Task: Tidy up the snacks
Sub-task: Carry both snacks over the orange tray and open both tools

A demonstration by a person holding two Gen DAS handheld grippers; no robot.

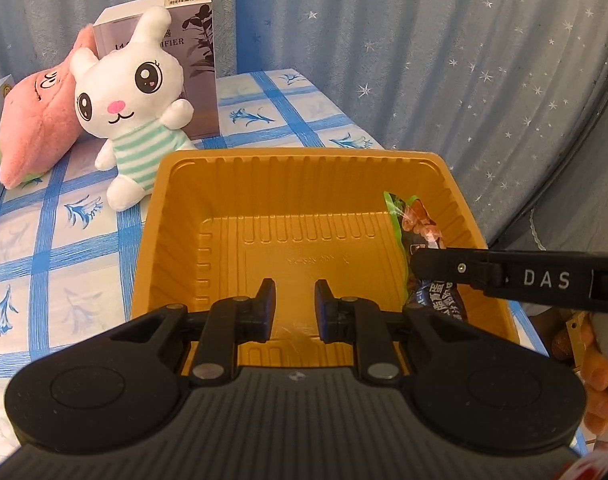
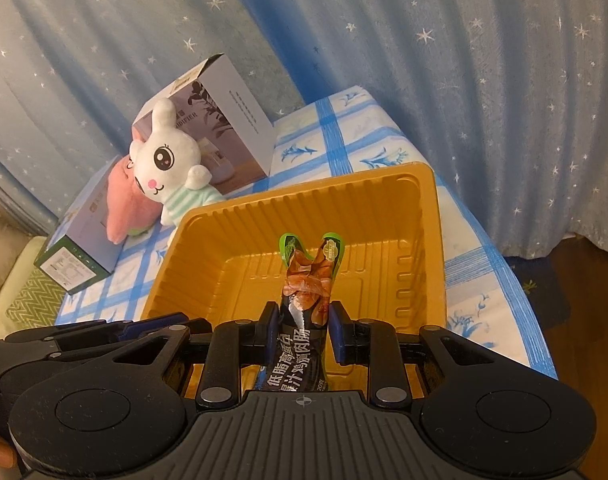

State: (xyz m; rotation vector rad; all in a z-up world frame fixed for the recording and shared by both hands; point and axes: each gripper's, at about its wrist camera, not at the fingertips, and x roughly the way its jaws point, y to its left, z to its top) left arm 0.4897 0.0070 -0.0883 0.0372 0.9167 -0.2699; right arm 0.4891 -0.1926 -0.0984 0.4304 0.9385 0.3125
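An orange plastic tray sits on the blue-checked tablecloth, with nothing lying on its floor. My right gripper is shut on a dark sausage snack packet with a green top and holds it over the tray's near right part. In the left wrist view that packet hangs by the tray's right wall, under the right gripper marked DAS. My left gripper hovers over the tray's near edge. Its jaws are shut down to a narrow gap, and I see nothing solid between them.
A white rabbit plush and a pink plush lean against a humidifier box behind the tray to the left. A green-and-white box lies further left. A starred blue curtain hangs behind. A person's hand shows at right.
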